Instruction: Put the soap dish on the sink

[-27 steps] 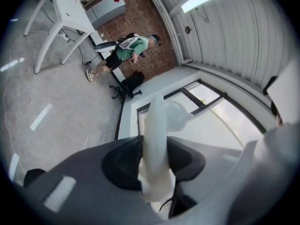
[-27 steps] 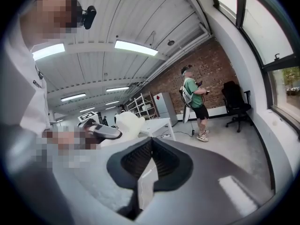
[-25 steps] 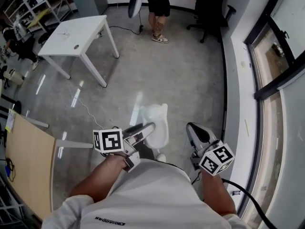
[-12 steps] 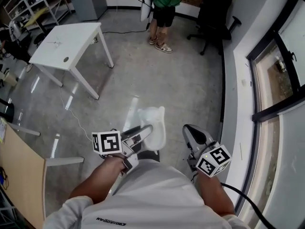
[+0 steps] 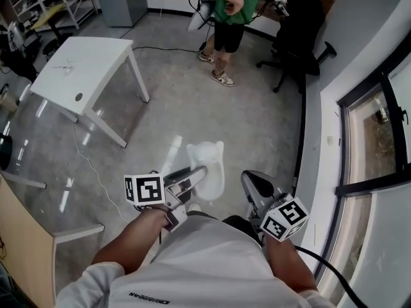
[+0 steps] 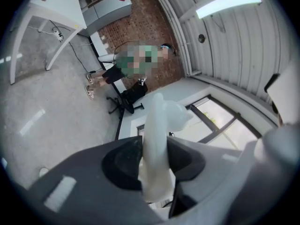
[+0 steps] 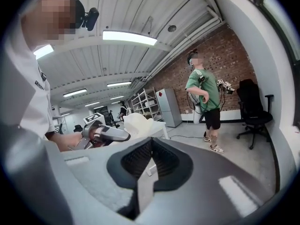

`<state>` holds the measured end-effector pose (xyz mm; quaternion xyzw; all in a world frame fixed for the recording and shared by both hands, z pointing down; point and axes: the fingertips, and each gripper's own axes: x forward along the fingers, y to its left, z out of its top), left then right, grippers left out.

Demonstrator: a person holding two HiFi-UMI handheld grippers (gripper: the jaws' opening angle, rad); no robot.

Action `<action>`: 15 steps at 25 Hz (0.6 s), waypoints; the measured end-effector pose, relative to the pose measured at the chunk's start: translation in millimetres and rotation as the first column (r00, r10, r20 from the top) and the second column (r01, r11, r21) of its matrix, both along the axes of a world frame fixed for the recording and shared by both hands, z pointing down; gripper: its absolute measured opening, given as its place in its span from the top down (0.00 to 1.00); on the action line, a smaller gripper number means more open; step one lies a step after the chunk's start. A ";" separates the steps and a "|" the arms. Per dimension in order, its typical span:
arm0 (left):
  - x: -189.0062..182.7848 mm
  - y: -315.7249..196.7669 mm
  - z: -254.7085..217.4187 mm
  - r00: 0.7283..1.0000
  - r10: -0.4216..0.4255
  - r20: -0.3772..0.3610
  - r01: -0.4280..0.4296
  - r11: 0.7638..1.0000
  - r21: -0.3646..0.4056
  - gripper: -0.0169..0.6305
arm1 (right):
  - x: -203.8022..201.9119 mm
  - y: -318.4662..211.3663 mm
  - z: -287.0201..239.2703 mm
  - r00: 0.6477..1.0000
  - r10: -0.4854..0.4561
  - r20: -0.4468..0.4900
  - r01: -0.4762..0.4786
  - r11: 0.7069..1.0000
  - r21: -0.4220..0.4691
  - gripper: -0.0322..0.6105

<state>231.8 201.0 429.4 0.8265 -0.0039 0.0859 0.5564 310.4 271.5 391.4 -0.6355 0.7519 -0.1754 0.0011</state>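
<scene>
Nearest, at the person's waist, the left gripper [image 5: 196, 172] has its jaws part-way closed and clamped on the soap dish [image 5: 209, 165]. The dish is a pale, milky-white piece gripped by one edge, so most of it sticks out past the fingertips above the floor [image 5: 212, 108]. In the left gripper view it stands edge-on between the two pads, both pressing on it. Just to its right, the right gripper [image 5: 252, 179] is fully closed with nothing in it; in its own view the jaws meet with nothing between them.

Beyond the grippers is bare grey concrete. A white table [image 5: 83, 59] stands at the far left and a window [image 5: 379, 146] runs along the right. Farthest off, a person in a green shirt [image 5: 228, 5] stands beside a black office chair [image 5: 298, 37].

No sink shows in any view, so this looks like the carrying step: the dish is in hand but not yet near where it goes. The next move calls for reaching the sink, levelling the dish, lowering it onto a flat part of the rim, and only then opening the left jaws. The edge grip may let the dish tip.
</scene>
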 end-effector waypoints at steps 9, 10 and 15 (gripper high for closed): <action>44.3 -82.0 4.2 0.994 -0.105 0.037 0.106 0.994 -0.011 0.75 | 64.6 -88.2 15.9 0.996 -0.071 0.045 0.071 0.997 -0.006 0.95; 52.4 -90.6 4.5 0.992 -0.124 0.037 0.124 0.992 -0.012 0.75 | 74.7 -99.4 18.9 0.995 -0.086 0.053 0.086 0.996 -0.002 0.95; 81.4 -152.1 9.3 0.966 -0.255 0.050 0.256 0.967 -0.003 0.75 | 110.4 -172.6 36.1 0.973 -0.212 0.091 0.212 0.977 0.004 0.95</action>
